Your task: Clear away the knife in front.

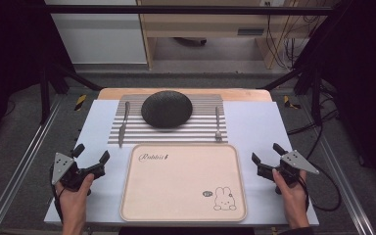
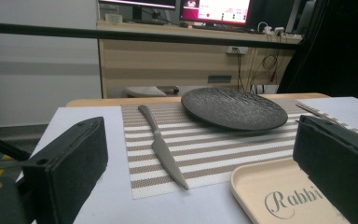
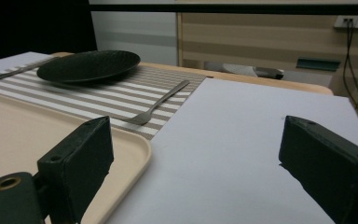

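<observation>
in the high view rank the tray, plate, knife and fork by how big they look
1. tray
2. plate
3. knife
4. fork
Knife and fork look close in length, with the knife slightly longer.

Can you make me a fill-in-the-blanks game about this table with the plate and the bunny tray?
The black plate sits on the ___ mat.
The knife lies to the plate's ___.
The fork lies to the plate's ___.
Both grippers, left and right, are ___.

Missing words: striped; left; right; open
</observation>
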A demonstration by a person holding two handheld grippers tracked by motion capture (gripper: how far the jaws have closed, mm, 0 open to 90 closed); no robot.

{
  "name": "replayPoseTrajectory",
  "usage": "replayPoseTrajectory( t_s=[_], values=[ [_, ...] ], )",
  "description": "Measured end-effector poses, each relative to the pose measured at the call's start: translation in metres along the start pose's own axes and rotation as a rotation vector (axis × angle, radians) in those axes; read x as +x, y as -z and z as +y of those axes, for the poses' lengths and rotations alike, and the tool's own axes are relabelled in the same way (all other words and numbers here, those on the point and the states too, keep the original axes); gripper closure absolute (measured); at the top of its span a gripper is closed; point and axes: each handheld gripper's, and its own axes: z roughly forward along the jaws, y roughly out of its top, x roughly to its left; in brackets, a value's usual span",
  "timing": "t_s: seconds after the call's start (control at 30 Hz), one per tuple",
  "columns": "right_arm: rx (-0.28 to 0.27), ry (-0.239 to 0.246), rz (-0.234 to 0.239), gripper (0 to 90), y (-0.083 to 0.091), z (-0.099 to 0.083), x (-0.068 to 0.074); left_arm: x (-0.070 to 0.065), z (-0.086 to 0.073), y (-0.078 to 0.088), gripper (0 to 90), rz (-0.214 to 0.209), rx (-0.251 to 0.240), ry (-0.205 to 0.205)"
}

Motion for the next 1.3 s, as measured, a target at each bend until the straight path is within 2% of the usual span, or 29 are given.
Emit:
replayPoseTrajectory(
  t_s=[0.07, 0.2, 0.3, 0.33, 0.4, 0.43, 0.47, 0.57, 0.67, 0.7, 0.73, 0.8, 0.83, 0.97, 1.03, 1.07, 1.1, 1.17, 1.2, 1.23, 1.3],
  values=[
    [0.013, -0.010, 0.015, 8.5, 0.000, 0.000, 0.001, -0.001, -0.002, -0.002, 2.8, -0.005, 0.024, 0.009],
    [0.040, -0.011, -0.001, 7.4, 0.000, 0.001, 0.005, -0.004, -0.002, -0.004, 3.7, 0.017, 0.056, -0.015],
    [0.038, -0.005, -0.004, 6.8, 0.000, 0.005, 0.011, -0.006, -0.003, -0.005, 4.1, 0.026, 0.082, -0.024],
    [0.042, -0.003, -0.010, 6.8, 0.001, 0.006, 0.013, -0.009, -0.003, -0.006, 4.1, 0.021, 0.101, -0.029],
    [0.050, -0.004, -0.018, 6.8, 0.001, 0.006, 0.016, -0.011, -0.003, -0.007, 4.1, 0.015, 0.105, -0.023],
    [0.067, 0.024, -0.022, 6.5, 0.002, 0.006, 0.020, -0.015, -0.003, -0.009, 4.1, 0.004, 0.111, -0.027],
    [0.079, 0.027, -0.028, 6.5, 0.003, 0.005, 0.021, -0.017, -0.003, -0.010, 4.2, 0.008, 0.121, -0.035],
    [0.108, 0.033, -0.010, 6.4, 0.004, 0.004, 0.023, -0.020, 0.000, -0.013, 4.8, 0.002, 0.134, -0.027],
    [0.139, 0.064, 0.002, 6.5, 0.005, -0.002, 0.024, -0.025, 0.006, -0.019, 5.1, 0.010, 0.172, -0.057],
    [0.144, 0.041, 0.001, 6.6, 0.005, -0.005, 0.023, -0.027, 0.008, -0.021, 5.7, 0.009, 0.186, -0.053],
    [0.144, 0.041, 0.001, 6.6, 0.005, -0.005, 0.023, -0.027, 0.009, -0.023, 5.7, 0.006, 0.197, -0.050],
    [0.147, 0.035, -0.021, 6.8, 0.004, -0.004, 0.023, -0.030, 0.012, -0.029, 6.0, 0.002, 0.225, -0.065],
    [0.136, 0.016, -0.026, 6.8, 0.003, -0.001, 0.024, -0.031, 0.014, -0.032, 6.7, 0.000, 0.236, -0.070],
    [0.140, 0.021, -0.017, 6.8, 0.005, -0.002, 0.025, -0.034, 0.019, -0.045, 7.8, 0.001, 0.263, -0.110],
    [0.145, 0.015, -0.014, 6.7, 0.006, -0.003, 0.026, -0.033, 0.022, -0.053, 8.1, -0.017, 0.283, -0.110],
    [0.148, 0.019, -0.012, 6.7, 0.005, -0.003, 0.026, -0.031, 0.025, -0.060, 8.2, -0.024, 0.295, -0.094],
    [0.148, 0.019, -0.012, 6.7, 0.005, -0.003, 0.026, -0.031, 0.025, -0.060, 8.3, -0.024, 0.295, -0.094],
    [0.146, 0.021, -0.010, 6.6, 0.006, -0.003, 0.027, -0.030, 0.027, -0.070, 8.1, -0.014, 0.321, -0.128],
    [0.146, 0.021, -0.010, 6.6, 0.006, -0.003, 0.027, -0.028, 0.028, -0.074, 8.1, -0.016, 0.331, -0.128],
    [0.148, 0.030, -0.010, 6.6, 0.006, -0.003, 0.028, -0.026, 0.028, -0.080, 7.8, -0.026, 0.340, -0.107],
    [0.151, 0.031, -0.006, 6.6, 0.006, -0.003, 0.029, -0.023, 0.028, -0.088, 8.2, -0.019, 0.355, -0.099]
  ],
)
